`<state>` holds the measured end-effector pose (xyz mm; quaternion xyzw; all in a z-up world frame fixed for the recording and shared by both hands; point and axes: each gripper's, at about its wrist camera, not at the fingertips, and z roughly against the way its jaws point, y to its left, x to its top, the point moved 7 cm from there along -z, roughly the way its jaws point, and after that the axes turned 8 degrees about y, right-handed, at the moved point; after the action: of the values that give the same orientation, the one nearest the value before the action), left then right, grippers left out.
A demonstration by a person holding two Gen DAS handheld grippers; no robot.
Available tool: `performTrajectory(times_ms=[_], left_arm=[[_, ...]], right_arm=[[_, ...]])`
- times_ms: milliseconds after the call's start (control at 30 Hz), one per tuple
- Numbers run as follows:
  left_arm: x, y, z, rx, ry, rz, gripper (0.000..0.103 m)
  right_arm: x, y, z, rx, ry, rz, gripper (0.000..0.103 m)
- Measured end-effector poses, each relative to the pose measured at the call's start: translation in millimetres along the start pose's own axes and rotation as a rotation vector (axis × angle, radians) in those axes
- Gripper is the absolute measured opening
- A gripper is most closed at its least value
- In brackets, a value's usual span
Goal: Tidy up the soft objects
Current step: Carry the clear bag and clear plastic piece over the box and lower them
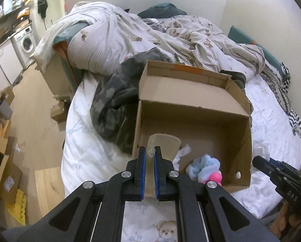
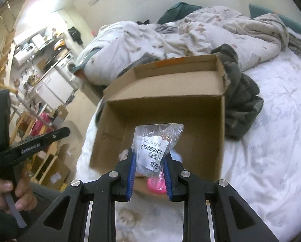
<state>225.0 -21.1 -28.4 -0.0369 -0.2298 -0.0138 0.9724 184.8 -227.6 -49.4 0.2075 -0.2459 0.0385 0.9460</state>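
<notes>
My left gripper is shut on a translucent beige soft pad, held over the near left side of an open cardboard box on the bed. In the box lie a fluffy blue item, a pink item and a white tuft. My right gripper is shut on a clear plastic bag with a barcode label, above the box. A pink object shows below the bag. The other gripper appears at each view's edge: the right gripper, and the left gripper in a hand.
The box lid stands open towards a crumpled duvet. A camouflage garment lies against the box's left and far sides. White sheet spreads to the right. To the left the bed drops to a wooden floor with cardboard boxes.
</notes>
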Motion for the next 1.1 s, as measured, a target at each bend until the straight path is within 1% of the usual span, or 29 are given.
performTrajectory(times_ms=[67,167,333,400,467,500,600,733,867,1100], left_arm=[[4,-7,-9,-0.004,0.006,-0.018,0.007],[4,-18,-26,-0.002,0.022,-0.050,0.007],[-7,-30,-62,-0.004,0.053,-0.107,0.007],[-14,-32,-75,0.000,0.086,-0.119,0.007],[-20,-31,-86,-0.012,0.124,-0.105,0.007],[-20,-31,-88,-0.024,0.133,-0.097,0.007],[-19,-29,-92,-0.019,0.123,-0.084,0.007],[-19,-28,-95,-0.036,0.117,-0.059,0.007],[-17,-28,-95,-0.032,0.102,-0.064,0.007],[-16,-33,-100,-0.047,0.111,-0.063,0.008]], right_arm=[[-1,-12,-7,0.003,-0.002,-0.039,0.027],[-9,-30,-22,0.014,0.034,-0.113,0.027],[-11,-39,-37,-0.023,0.063,-0.127,0.027],[-15,-41,-45,-0.039,0.085,-0.128,0.027],[-17,-41,-53,-0.051,0.105,-0.123,0.027],[-17,-40,-57,-0.053,0.114,-0.118,0.027],[-18,-37,-65,-0.055,0.132,-0.103,0.027],[-17,-31,-73,-0.058,0.147,-0.084,0.027],[-20,-28,-80,-0.059,0.170,-0.076,0.027],[-18,-30,-83,-0.066,0.182,-0.080,0.027]])
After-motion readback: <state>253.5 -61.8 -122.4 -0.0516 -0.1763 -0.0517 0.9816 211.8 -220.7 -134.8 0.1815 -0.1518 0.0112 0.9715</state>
